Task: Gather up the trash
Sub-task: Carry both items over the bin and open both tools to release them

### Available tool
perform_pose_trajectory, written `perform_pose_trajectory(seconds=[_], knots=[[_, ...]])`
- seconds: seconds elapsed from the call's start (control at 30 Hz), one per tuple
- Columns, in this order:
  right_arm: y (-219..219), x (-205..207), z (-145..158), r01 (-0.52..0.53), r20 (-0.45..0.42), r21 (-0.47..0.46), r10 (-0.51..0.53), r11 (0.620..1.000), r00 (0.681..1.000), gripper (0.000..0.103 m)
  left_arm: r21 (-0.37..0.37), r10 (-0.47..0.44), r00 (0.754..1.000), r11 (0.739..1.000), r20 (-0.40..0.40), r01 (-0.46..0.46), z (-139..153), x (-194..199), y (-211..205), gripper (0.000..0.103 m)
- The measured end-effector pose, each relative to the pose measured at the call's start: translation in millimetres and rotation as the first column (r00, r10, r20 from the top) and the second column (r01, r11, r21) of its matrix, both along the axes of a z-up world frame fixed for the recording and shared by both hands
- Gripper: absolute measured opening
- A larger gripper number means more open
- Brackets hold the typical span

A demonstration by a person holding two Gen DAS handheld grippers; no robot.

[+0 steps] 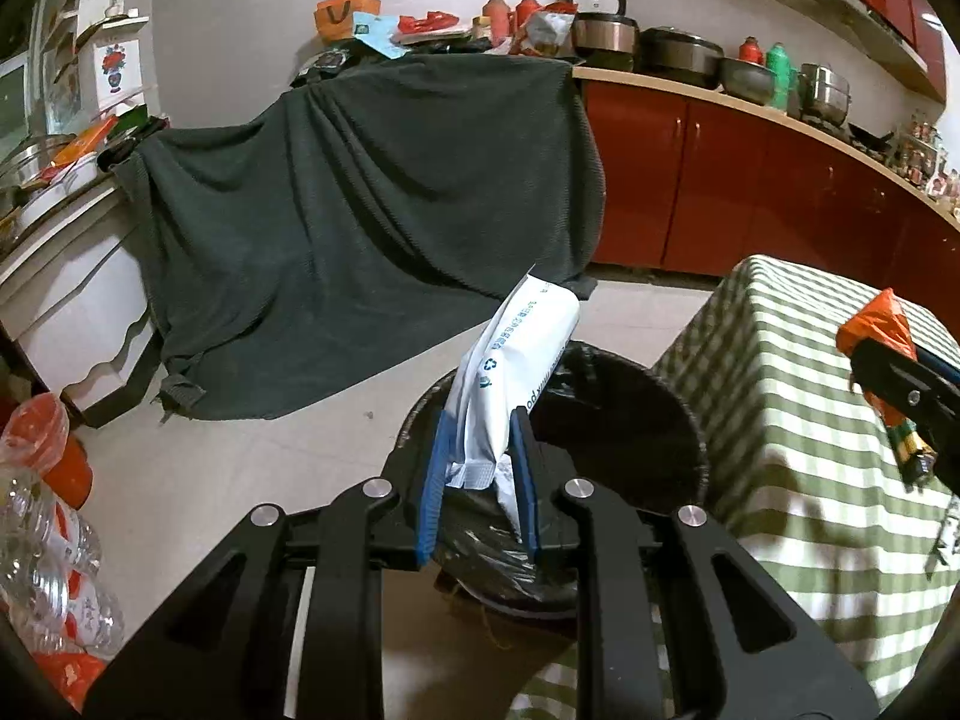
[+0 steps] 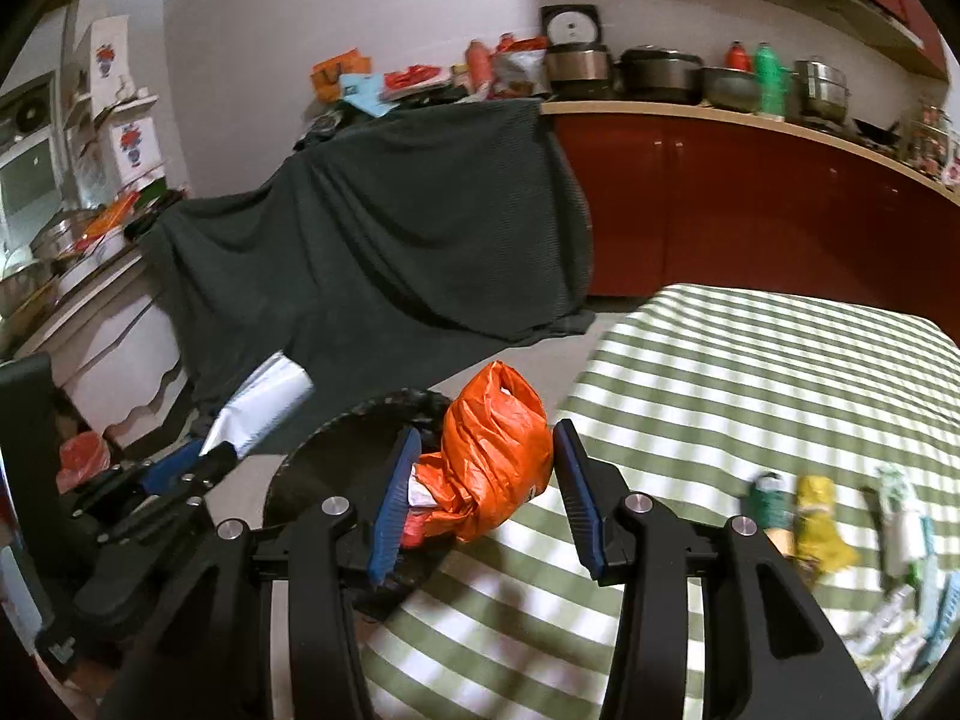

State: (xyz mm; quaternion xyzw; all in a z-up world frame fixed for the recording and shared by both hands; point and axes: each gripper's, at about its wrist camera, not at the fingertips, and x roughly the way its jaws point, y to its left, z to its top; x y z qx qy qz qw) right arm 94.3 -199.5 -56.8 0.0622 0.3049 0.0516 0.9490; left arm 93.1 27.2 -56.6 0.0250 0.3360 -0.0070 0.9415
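My left gripper (image 1: pixel 480 450) is shut on a white plastic pouch with blue print (image 1: pixel 516 354) and holds it over the black-lined trash bin (image 1: pixel 630 408) on the floor. My right gripper (image 2: pixel 489 480) is shut on a crumpled orange plastic bag (image 2: pixel 495 456), at the table's left edge beside the bin (image 2: pixel 336 468). The right gripper with the orange bag (image 1: pixel 876 324) shows at the right of the left wrist view. The left gripper and its white pouch (image 2: pixel 264 402) show at the left of the right wrist view.
A table with a green-and-white checked cloth (image 2: pixel 750 372) carries several wrappers (image 2: pixel 822 522) at the right. A dark cloth (image 1: pixel 360 228) drapes furniture behind the bin. Clear plastic bottles (image 1: pixel 42 540) lie at the left. Red cabinets (image 1: pixel 750 192) line the back.
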Motion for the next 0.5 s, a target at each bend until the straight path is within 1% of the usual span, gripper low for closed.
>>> perform_pose_trajectory(seconds=[0.2,0.43,0.5], knots=[[24.5,24.1,-14.1,-0.052,-0.041,-0.009,0.052,0.999,0.998,0.046,0.013,0.017,1.0,1.0,-0.021,-0.016,-13.4,19.3,6.8,0.021],[41.0,49.4,-28.5,-0.063,-0.084,-0.009,0.062,0.998,0.995,0.046,0.025,0.03,0.999,0.999,-0.033,-0.029,-26.2,39.7,12.4,0.021],[43.0,55.1,-32.1,-0.064,-0.1,-0.001,0.064,0.998,0.993,0.049,0.027,0.028,0.999,0.999,-0.038,-0.027,-30.3,45.6,12.8,0.021]])
